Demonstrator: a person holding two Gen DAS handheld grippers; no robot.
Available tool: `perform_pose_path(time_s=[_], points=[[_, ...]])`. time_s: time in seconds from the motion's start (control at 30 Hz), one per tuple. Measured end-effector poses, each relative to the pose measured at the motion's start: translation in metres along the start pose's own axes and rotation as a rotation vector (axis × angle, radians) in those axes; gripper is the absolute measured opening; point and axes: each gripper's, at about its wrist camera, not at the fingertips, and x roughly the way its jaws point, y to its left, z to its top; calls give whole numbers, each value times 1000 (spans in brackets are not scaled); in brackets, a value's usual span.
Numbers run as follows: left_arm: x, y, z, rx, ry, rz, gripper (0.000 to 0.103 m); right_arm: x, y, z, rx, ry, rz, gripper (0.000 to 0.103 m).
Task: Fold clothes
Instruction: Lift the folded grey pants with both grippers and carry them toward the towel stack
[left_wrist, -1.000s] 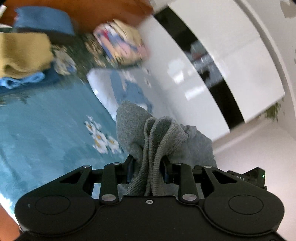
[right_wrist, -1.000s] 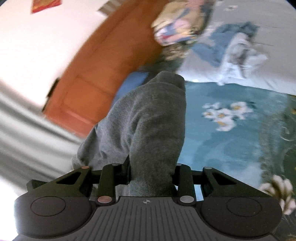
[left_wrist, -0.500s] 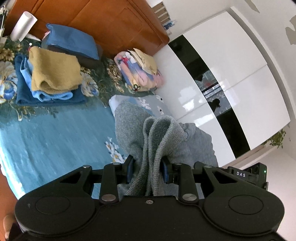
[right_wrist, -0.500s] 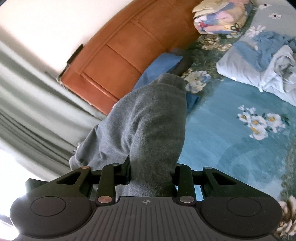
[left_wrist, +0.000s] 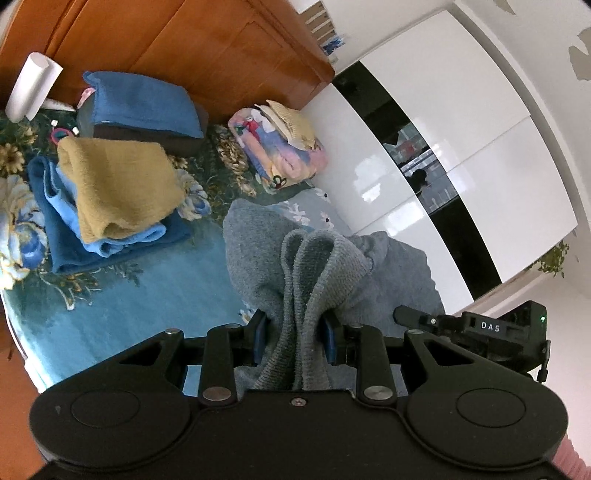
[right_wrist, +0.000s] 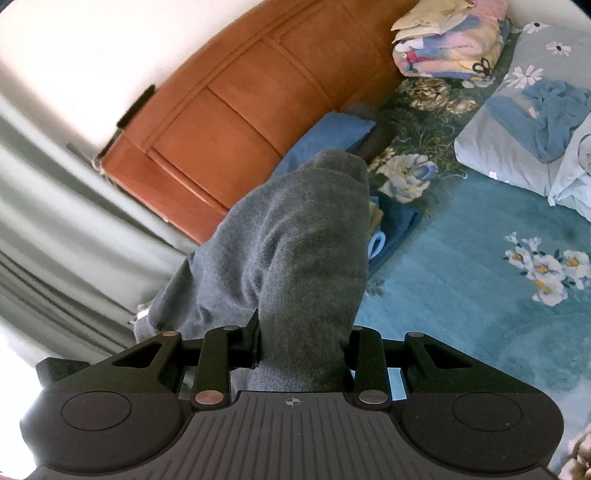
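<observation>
The left gripper (left_wrist: 295, 338) is clamped on a bunched fold of the grey garment (left_wrist: 325, 266), its ribbed edge pinched between the blue pads and the rest of the cloth rising ahead of the fingers and spilling off to the right. The right gripper (right_wrist: 303, 339) is likewise closed on a thick wad of the same grey garment (right_wrist: 295, 251), which stands up in front of it and hangs away to the lower left — held clear of the teal floral bedspread (right_wrist: 461, 288) below. Ahead and left of the left gripper sits a folded stack (left_wrist: 110, 199) — mustard cloth on light blue on dark blue — with a blue-topped pile (left_wrist: 144, 107) beyond it against the wooden headboard (left_wrist: 207, 48). Straight ahead lies a pastel rolled blanket (left_wrist: 280, 147); white glossy wardrobe doors (left_wrist: 461, 122) stand to the right.
</observation>
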Motion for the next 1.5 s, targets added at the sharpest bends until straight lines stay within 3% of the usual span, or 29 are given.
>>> perform_pose_path(time_s=[0.33, 0.63, 0.83, 1.2, 1.5], points=[[-4, 25, 12, -55, -19, 23, 27, 28, 20, 13, -37, 47, -10, 27], [-12, -1, 31, -21, -124, 95, 27, 37, 20, 48, -111, 57, 113, 27], [-5, -21, 25, -6, -176, 132, 27, 37, 13, 68, -166, 70, 159, 28], [12, -44, 31, 23, -175, 181, 27, 31, -6, 81, -157, 57, 208, 28], [34, -31, 44, 18, -129, 180, 27, 44, -20, 90, -120, 61, 188, 28]])
